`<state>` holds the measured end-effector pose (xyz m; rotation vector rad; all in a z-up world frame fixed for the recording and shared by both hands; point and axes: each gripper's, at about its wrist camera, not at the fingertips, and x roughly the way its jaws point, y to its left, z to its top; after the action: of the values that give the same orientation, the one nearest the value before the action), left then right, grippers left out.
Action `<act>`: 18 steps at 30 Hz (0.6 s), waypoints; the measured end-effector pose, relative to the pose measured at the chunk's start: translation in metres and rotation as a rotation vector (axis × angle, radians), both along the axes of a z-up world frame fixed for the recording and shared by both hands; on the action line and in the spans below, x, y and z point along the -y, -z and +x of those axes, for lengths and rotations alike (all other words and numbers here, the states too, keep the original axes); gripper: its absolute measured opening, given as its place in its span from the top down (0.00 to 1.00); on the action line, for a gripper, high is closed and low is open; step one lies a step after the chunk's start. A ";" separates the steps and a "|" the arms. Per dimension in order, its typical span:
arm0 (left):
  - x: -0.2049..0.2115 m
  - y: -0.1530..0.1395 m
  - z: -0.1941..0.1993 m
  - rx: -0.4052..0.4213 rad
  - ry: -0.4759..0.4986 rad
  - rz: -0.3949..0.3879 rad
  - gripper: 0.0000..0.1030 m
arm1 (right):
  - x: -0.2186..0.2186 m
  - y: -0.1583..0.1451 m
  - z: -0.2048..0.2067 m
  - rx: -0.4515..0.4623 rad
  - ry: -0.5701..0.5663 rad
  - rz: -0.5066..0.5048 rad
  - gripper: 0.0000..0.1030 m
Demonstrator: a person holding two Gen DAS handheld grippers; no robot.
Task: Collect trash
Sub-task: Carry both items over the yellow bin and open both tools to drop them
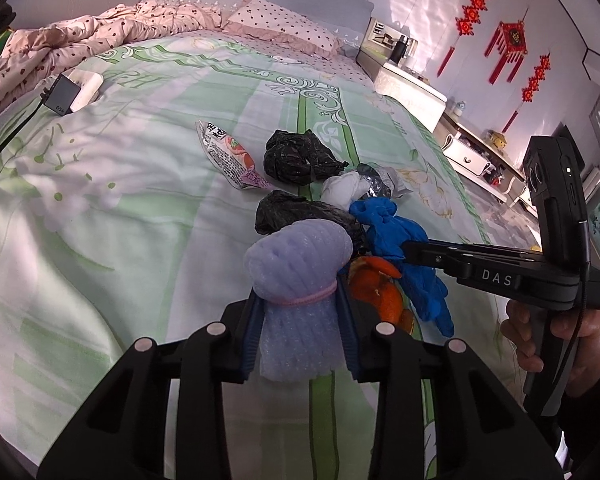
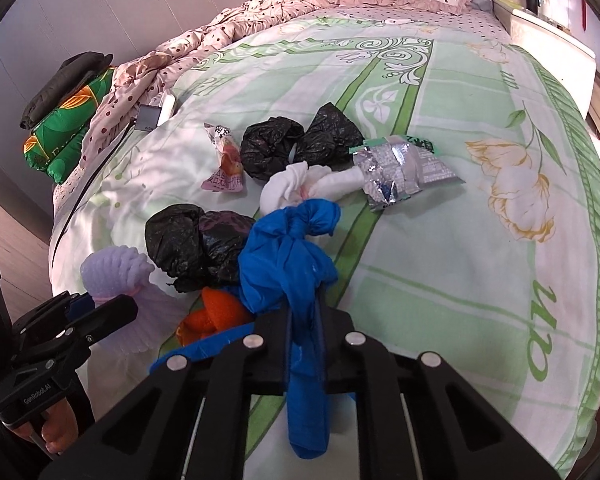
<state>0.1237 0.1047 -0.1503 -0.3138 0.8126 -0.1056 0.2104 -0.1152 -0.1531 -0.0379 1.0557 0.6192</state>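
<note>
Trash lies in a heap on the green bedsheet (image 1: 140,208). My left gripper (image 1: 299,312) is shut on a lilac foam net sleeve (image 1: 296,256) tied with a pink band; it also shows in the right wrist view as the left gripper (image 2: 96,308) on the foam sleeve (image 2: 116,268). My right gripper (image 2: 304,316) is shut on a knotted blue glove (image 2: 288,256), its fingers reaching in from the right (image 1: 408,246). Orange peel (image 2: 216,312) lies between the two grippers. Behind are black bags (image 2: 300,140), white tissue (image 2: 296,184), a silver wrapper (image 2: 400,172) and a snack packet (image 2: 224,160).
A grey charger with its cable and a white box (image 1: 72,88) lie at the far left of the bed. A rumpled dotted quilt (image 1: 80,44) and pillow (image 1: 284,24) fill the head end. A white nightstand (image 1: 412,88) stands to the right, and folded green bundles (image 2: 68,124) to the left.
</note>
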 end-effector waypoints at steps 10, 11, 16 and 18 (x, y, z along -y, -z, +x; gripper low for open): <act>-0.019 -0.021 -0.017 0.039 -0.034 0.013 0.69 | 0.017 -0.024 -0.012 0.044 0.021 0.042 0.92; -0.020 -0.024 -0.018 0.044 -0.036 0.017 0.69 | 0.019 -0.027 -0.013 0.050 0.024 0.047 0.92; -0.024 -0.037 -0.023 0.068 -0.056 0.028 0.69 | 0.030 -0.042 -0.021 0.082 0.037 0.070 0.92; -0.025 -0.043 -0.025 0.078 -0.061 0.034 0.69 | 0.036 -0.048 -0.024 0.097 0.044 0.076 0.92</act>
<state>0.0989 0.1297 -0.1069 -0.3003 0.7260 -0.0465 0.1862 -0.1515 -0.1050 0.0217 0.9361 0.6109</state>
